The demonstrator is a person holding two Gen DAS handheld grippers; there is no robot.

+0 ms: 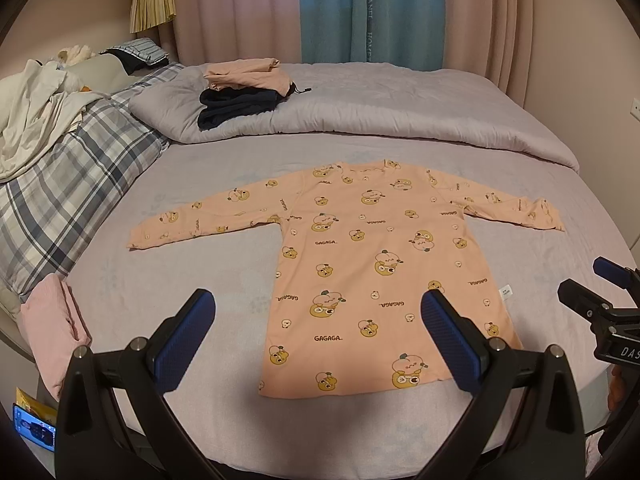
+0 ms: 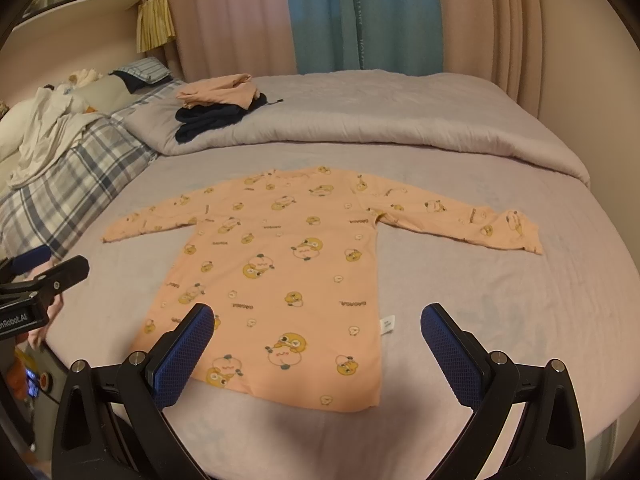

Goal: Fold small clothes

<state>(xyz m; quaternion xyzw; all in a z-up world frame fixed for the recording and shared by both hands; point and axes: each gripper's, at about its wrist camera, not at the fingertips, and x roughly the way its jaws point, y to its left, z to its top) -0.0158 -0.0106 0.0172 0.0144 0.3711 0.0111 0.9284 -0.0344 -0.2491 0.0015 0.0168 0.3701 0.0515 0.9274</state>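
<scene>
A small peach long-sleeved shirt (image 1: 360, 264) printed with yellow cartoon figures lies flat on the lilac bed, sleeves spread, hem toward me. It also shows in the right wrist view (image 2: 280, 280). My left gripper (image 1: 318, 312) is open and empty, held above the hem's left part. My right gripper (image 2: 318, 324) is open and empty, above the hem's right part and the white side tag (image 2: 387, 324). The right gripper also shows at the left wrist view's right edge (image 1: 600, 300), and the left gripper at the right wrist view's left edge (image 2: 44, 276).
A folded peach garment on a dark navy one (image 1: 240, 92) sits on the rolled grey duvet (image 1: 400, 116) behind the shirt. A plaid pillow (image 1: 68, 184) and white cloth (image 1: 36, 112) lie left. A folded pink item (image 1: 52, 328) is at the near left edge.
</scene>
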